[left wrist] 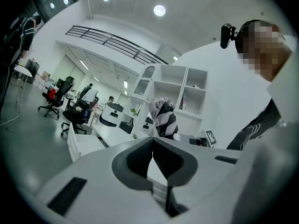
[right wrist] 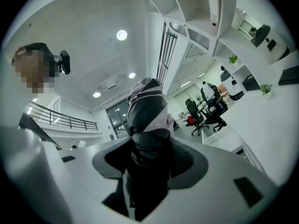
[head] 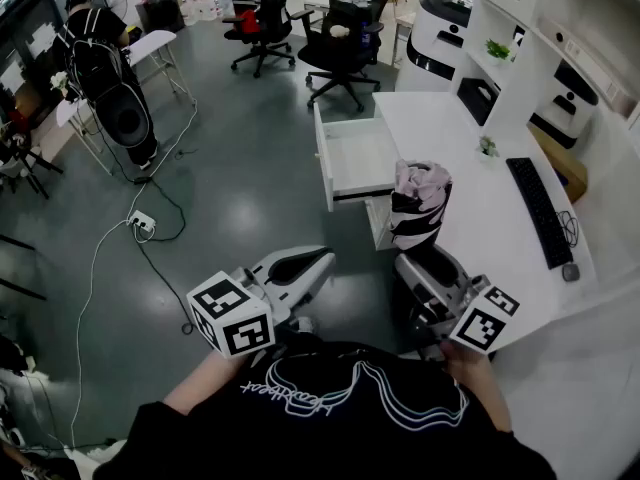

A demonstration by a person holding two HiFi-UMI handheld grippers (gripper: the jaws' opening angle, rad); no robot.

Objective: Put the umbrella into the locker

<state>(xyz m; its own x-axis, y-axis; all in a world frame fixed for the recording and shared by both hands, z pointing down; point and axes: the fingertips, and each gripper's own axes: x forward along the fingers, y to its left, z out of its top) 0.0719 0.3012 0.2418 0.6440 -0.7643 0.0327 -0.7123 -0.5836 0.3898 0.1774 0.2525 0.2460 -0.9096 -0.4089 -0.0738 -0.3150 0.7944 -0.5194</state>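
A folded black, white and pink striped umbrella (head: 418, 208) stands upright in my right gripper (head: 425, 268), whose jaws are shut on its dark lower part; the umbrella (right wrist: 147, 125) fills the right gripper view's middle. It hangs in front of the open white drawer (head: 352, 158) of the desk unit. My left gripper (head: 305, 265) is level at lower left, jaws shut with nothing between them; in the left gripper view the umbrella (left wrist: 163, 117) shows beyond its fingertips (left wrist: 152, 154).
A white desk (head: 480, 193) with a keyboard (head: 540, 210) and mouse (head: 570, 272) runs along the right. Black office chairs (head: 340, 48) stand behind the drawer. A cable and power strip (head: 142, 222) lie on the grey floor; a person (head: 105, 68) stands far left.
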